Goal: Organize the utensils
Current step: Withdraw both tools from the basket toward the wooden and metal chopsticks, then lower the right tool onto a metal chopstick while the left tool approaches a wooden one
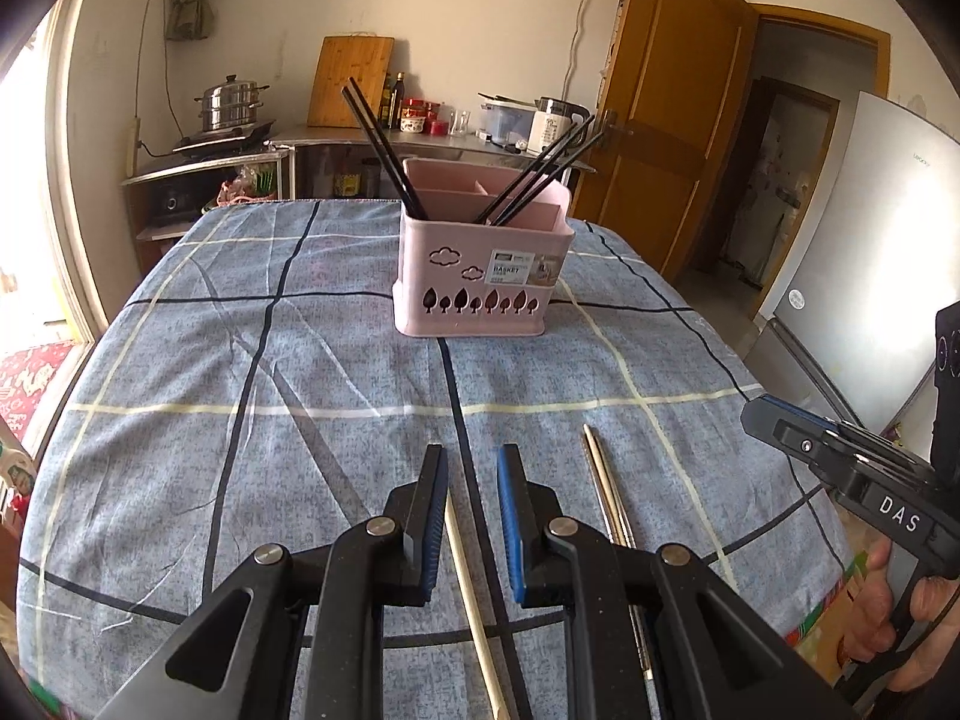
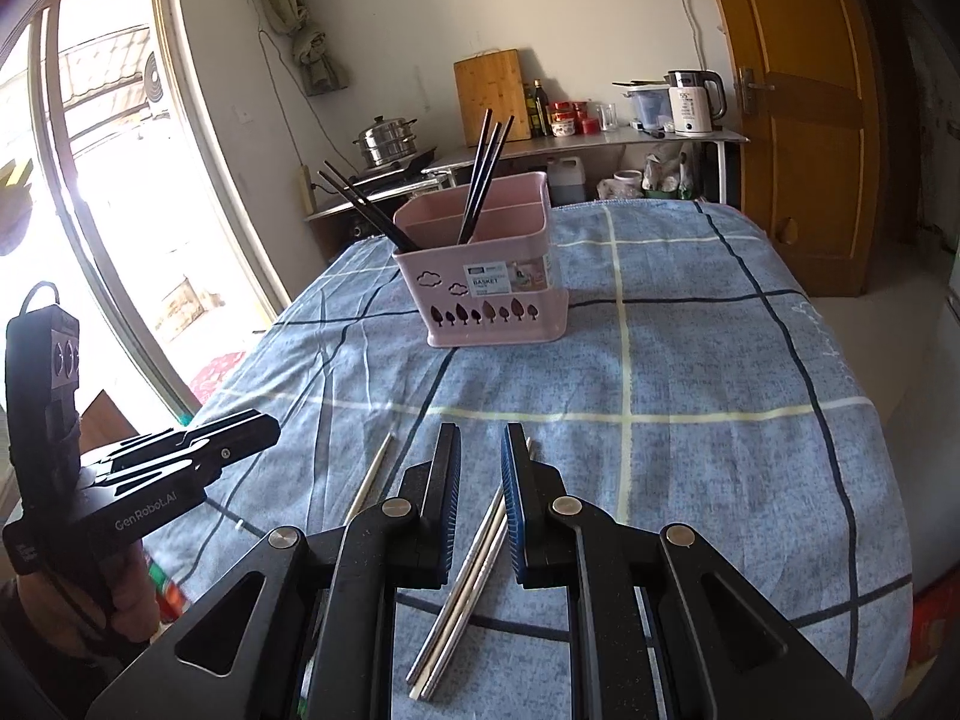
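A pink basket (image 1: 480,276) (image 2: 492,300) stands mid-table on the blue checked cloth (image 1: 240,390), with black chopsticks (image 1: 384,150) (image 2: 486,168) leaning in its compartments. A pale wooden chopstick (image 1: 474,600) (image 2: 372,474) lies on the cloth under my left gripper (image 1: 474,456), whose jaws are open with nothing between the pads. A pair of metal chopsticks (image 1: 606,480) (image 2: 474,570) lies beneath my right gripper (image 2: 480,435), also open and empty. Each gripper shows in the other's view: the right gripper (image 1: 762,417) at the right edge, the left gripper (image 2: 264,426) at the left.
Behind the table a steel counter (image 1: 336,138) carries a steamer pot (image 1: 231,105), a cutting board (image 1: 351,81), jars and a kettle (image 2: 693,102). A wooden door (image 1: 666,120) and a fridge (image 1: 870,276) stand to the right, a bright glass door (image 2: 120,180) to the left.
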`<state>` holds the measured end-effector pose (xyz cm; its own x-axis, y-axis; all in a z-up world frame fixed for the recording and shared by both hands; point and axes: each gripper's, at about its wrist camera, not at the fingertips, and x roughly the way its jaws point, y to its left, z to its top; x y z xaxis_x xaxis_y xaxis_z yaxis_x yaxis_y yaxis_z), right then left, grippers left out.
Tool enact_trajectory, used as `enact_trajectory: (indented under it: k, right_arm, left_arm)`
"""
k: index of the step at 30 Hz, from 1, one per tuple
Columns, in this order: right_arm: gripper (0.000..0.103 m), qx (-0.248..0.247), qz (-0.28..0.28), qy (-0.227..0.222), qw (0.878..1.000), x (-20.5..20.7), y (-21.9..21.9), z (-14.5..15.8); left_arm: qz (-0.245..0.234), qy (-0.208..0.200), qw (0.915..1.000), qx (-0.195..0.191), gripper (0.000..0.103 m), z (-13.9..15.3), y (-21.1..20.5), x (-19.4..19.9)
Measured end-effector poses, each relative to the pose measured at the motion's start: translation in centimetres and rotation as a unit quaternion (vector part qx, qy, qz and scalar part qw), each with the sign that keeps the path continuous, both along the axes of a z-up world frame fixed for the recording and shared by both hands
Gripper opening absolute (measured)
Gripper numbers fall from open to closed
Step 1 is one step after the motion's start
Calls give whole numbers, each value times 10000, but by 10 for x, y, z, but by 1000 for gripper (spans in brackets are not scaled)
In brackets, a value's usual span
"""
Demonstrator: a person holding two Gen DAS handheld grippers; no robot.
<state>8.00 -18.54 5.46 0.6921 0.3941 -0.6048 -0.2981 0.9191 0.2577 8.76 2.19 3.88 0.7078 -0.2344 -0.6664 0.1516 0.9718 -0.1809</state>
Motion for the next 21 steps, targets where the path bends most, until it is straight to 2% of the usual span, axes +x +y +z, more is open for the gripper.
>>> enact_trajectory:
  k: [12, 21]
  right_arm:
    - [14, -136, 8, 630, 9979, 19, 11, -42]
    - [14, -244, -87, 971, 9949, 39, 16, -66]
  left_arm:
    - [39, 770, 9970, 29, 16, -56, 3, 29]
    - [53, 977, 9952, 35, 16, -72, 2, 49]
